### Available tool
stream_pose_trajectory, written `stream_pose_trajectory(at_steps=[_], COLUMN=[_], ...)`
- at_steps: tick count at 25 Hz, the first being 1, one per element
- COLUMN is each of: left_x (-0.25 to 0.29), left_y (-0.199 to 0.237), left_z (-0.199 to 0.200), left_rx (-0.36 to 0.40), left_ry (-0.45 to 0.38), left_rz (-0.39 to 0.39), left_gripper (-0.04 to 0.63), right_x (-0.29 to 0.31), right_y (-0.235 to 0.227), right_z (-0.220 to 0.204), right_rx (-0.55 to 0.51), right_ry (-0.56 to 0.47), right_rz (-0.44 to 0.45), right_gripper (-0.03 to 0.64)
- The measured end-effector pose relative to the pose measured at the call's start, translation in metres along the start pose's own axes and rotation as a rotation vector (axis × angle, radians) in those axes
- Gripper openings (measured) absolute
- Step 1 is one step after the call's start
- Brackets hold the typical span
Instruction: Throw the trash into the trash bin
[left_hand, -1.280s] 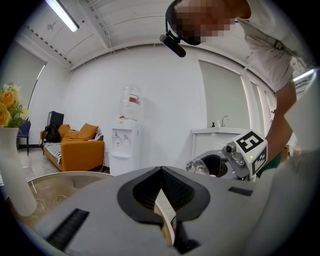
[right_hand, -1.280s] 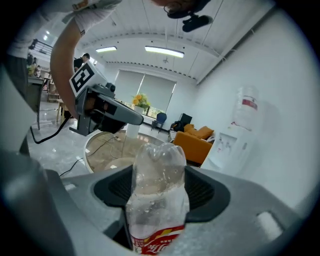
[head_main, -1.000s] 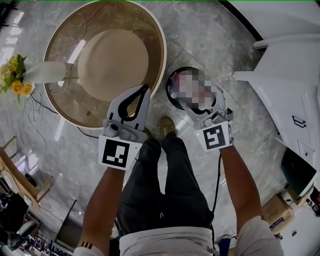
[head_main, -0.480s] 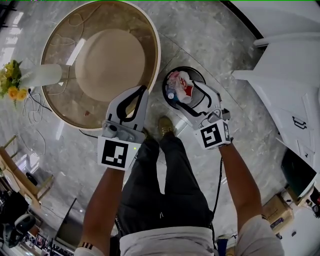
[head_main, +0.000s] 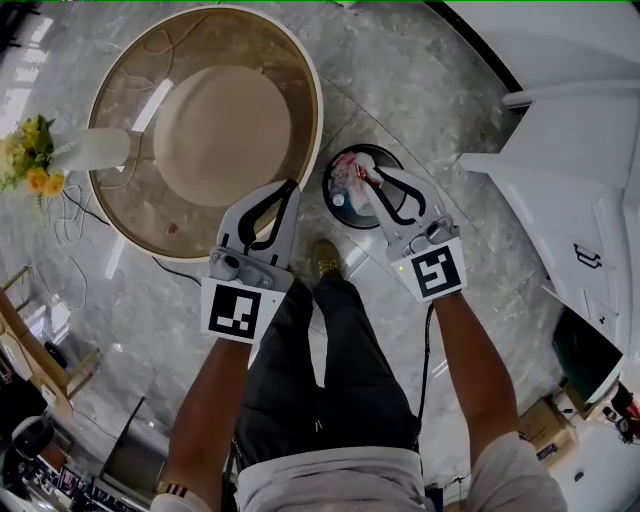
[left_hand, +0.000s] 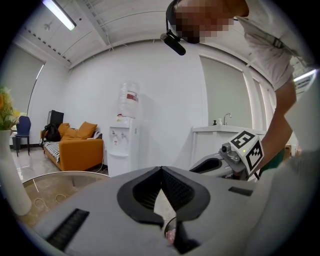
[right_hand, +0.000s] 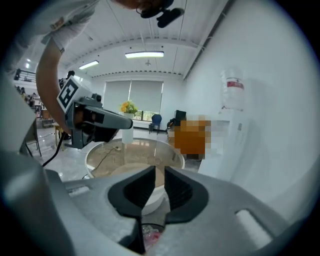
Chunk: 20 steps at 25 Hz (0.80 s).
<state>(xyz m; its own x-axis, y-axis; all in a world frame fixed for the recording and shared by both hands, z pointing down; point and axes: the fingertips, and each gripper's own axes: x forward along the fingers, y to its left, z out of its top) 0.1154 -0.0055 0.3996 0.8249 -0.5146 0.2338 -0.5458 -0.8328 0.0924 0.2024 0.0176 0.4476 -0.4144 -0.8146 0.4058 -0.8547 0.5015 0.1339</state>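
Observation:
The black round trash bin (head_main: 338, 205) stands on the floor by my feet, with crumpled pink, white and blue trash (head_main: 350, 180) inside. My right gripper (head_main: 372, 176) hovers over the bin's right side. Its jaws have just been closing and now stand a narrow gap apart with nothing between them (right_hand: 160, 172). Below them the trash (right_hand: 150, 234) shows in the bin. My left gripper (head_main: 291, 187) hangs left of the bin, over the table's edge, shut and empty (left_hand: 161, 169).
A round glass table (head_main: 312, 110) on a beige base fills the upper left, bearing a white vase of yellow flowers (head_main: 40, 155). White cabinets (head_main: 560, 190) run along the right. Cables (head_main: 75, 215) trail on the floor. My shoe (head_main: 326, 257) is just below the bin.
The right gripper's jaws, spread wide over the bin half a second ago, have drawn nearly together and shifted slightly. The trash lies in the bin. The left gripper has stayed put.

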Motion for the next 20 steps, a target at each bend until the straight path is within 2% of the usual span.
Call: stream_pose_trajectory(at_steps=[4, 10, 20], left_x=[-0.007, -0.029, -0.08], left_y=[0.002, 0.01, 0.011], left_z=[0.025, 0.076, 0.152], left_rx=[0.003, 0.003, 0.005], left_ry=[-0.027, -0.083, -0.153], left_rz=[0.01, 0.037, 0.056], left_gripper=[0.0, 0.0, 0.0], right_x=[0.001, -0.004, -0.029], right_y=[0.003, 0.019, 0.053], right_z=[0.05, 0.138, 0.236], right_rx=[0.019, 0.115, 0.15], right_ry=[-0.077, -0.204, -0.283], right_rz=[0.015, 0.057, 0.102], right_gripper=[0.004, 0.002, 0.002])
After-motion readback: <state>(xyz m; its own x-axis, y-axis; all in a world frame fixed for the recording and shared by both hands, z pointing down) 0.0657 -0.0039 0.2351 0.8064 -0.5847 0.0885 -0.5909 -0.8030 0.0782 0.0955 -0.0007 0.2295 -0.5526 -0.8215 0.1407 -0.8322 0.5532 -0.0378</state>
